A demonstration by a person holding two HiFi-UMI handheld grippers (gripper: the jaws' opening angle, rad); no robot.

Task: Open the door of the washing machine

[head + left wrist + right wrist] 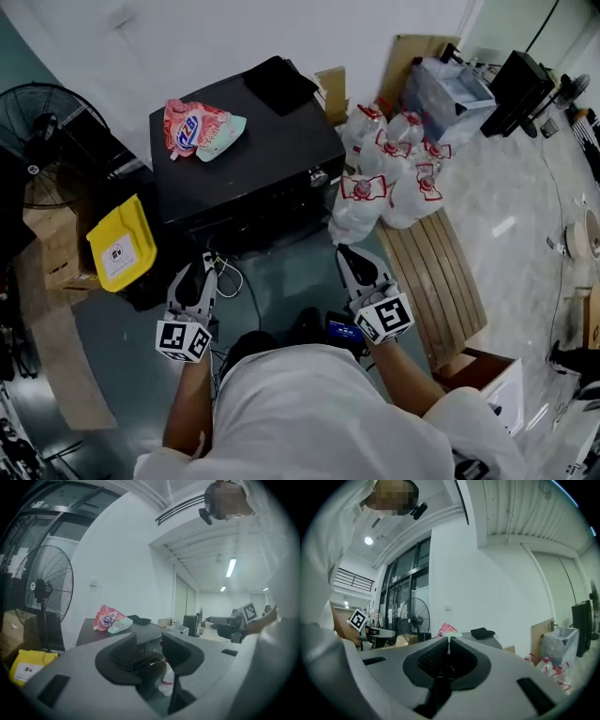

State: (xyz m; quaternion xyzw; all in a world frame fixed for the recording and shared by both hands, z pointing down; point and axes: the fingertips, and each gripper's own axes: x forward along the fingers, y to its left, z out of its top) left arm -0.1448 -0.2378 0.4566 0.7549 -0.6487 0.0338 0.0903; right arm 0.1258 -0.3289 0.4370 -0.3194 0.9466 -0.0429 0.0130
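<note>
I stand facing the black washing machine (246, 155), which sits on the floor just ahead of both my grippers. Its front is turned toward me, but from the head view that face is so dark that I cannot make out the door's outline; it looks closed.

My left gripper (201, 266) hangs in front of the machine's lower left part with its jaws apart and nothing between them. My right gripper (350, 253) is near the machine's right front corner. Its jaws are together, tips meeting, with nothing in them. Neither gripper touches the machine.

On the machine's top lie a pink and mint detergent pouch (201, 129) toward the left and a black cloth (279, 82) at the far edge. A yellow container (121, 246) stands beside the machine on the left, with a standing fan (37, 127) beyond it. To the right, a cluster of clear water bottles (389, 173) crowds the end of a slatted wooden platform (441, 277).
</note>
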